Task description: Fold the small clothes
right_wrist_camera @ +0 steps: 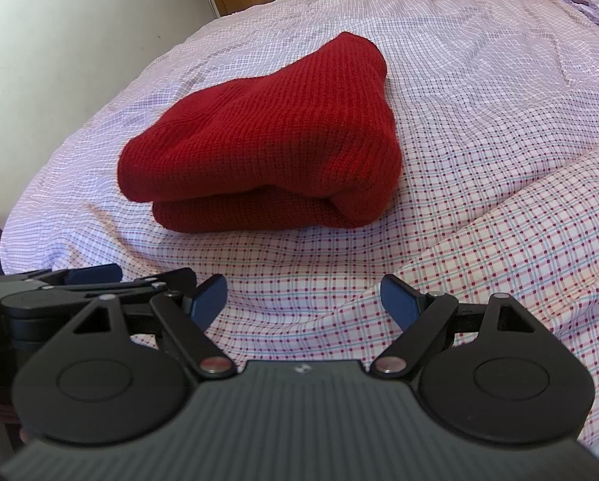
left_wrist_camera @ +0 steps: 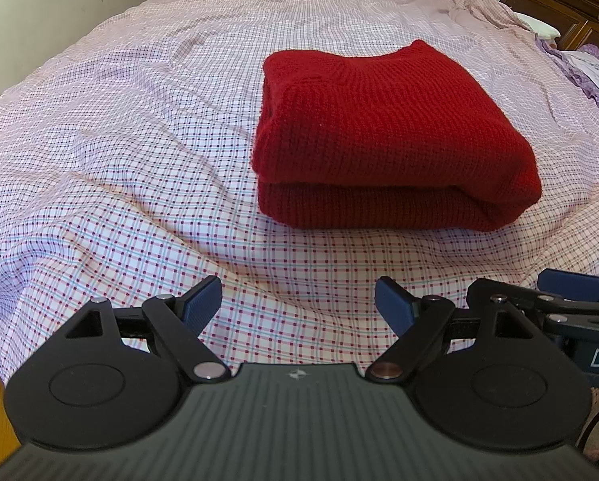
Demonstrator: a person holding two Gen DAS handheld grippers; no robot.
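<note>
A red knitted sweater (left_wrist_camera: 383, 136) lies folded into a thick rectangular bundle on the checked bedsheet (left_wrist_camera: 119, 152). In the right wrist view the same sweater (right_wrist_camera: 267, 144) sits ahead and a little to the left. My left gripper (left_wrist_camera: 298, 306) hovers open over bare sheet, short of the sweater's near edge, with nothing between its blue pads. My right gripper (right_wrist_camera: 304, 302) is likewise open and empty, just in front of the bundle. Each gripper shows at the edge of the other's view, side by side.
The pink-and-white checked sheet (right_wrist_camera: 480, 160) is wrinkled, with a raised fold at the right. A wooden headboard (left_wrist_camera: 572, 4), a white pillow (left_wrist_camera: 540, 26) and purple bedding (left_wrist_camera: 588, 68) lie at the far right. A white wall (right_wrist_camera: 79, 32) borders the bed's left side.
</note>
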